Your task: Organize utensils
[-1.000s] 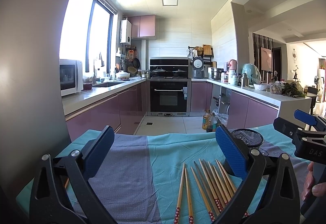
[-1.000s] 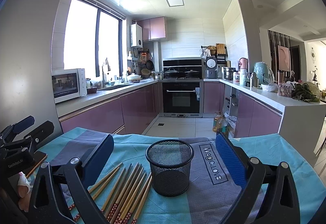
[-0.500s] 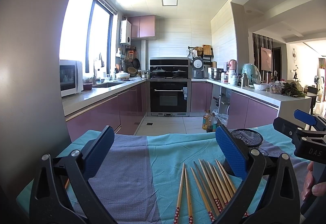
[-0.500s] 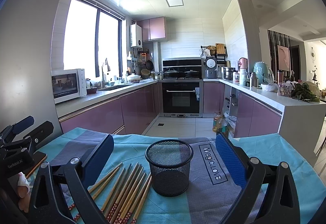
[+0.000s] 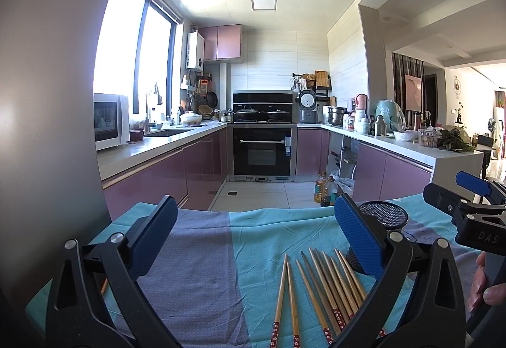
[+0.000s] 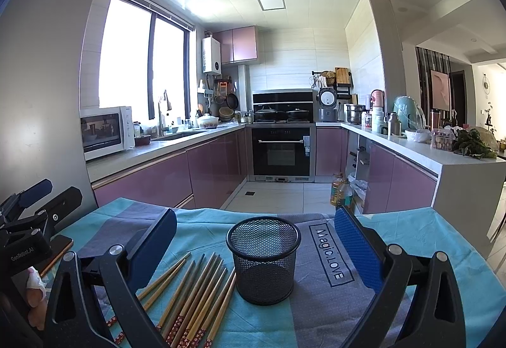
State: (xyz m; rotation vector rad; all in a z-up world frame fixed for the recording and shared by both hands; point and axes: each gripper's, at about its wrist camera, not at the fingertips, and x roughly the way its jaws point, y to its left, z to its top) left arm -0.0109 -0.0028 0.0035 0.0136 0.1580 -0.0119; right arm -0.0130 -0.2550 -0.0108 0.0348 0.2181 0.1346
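Note:
Several wooden chopsticks (image 5: 329,291) with red patterned ends lie side by side on the teal and grey tablecloth (image 5: 202,269). They also show in the right wrist view (image 6: 193,297), left of a black mesh cup (image 6: 264,259) that stands upright and empty. The mesh cup shows in the left wrist view (image 5: 384,215) behind the right finger. My left gripper (image 5: 253,231) is open and empty, above the cloth with the chopsticks below its right side. My right gripper (image 6: 256,240) is open and empty, with the cup between its fingers' line of sight.
The cloth-covered table ends at its far edge (image 6: 221,212), with kitchen floor beyond. A phone-like flat object (image 6: 60,248) lies at the table's left. Purple cabinets, an oven (image 6: 281,152) and counters stand well behind. The other gripper shows at each view's side (image 5: 474,215).

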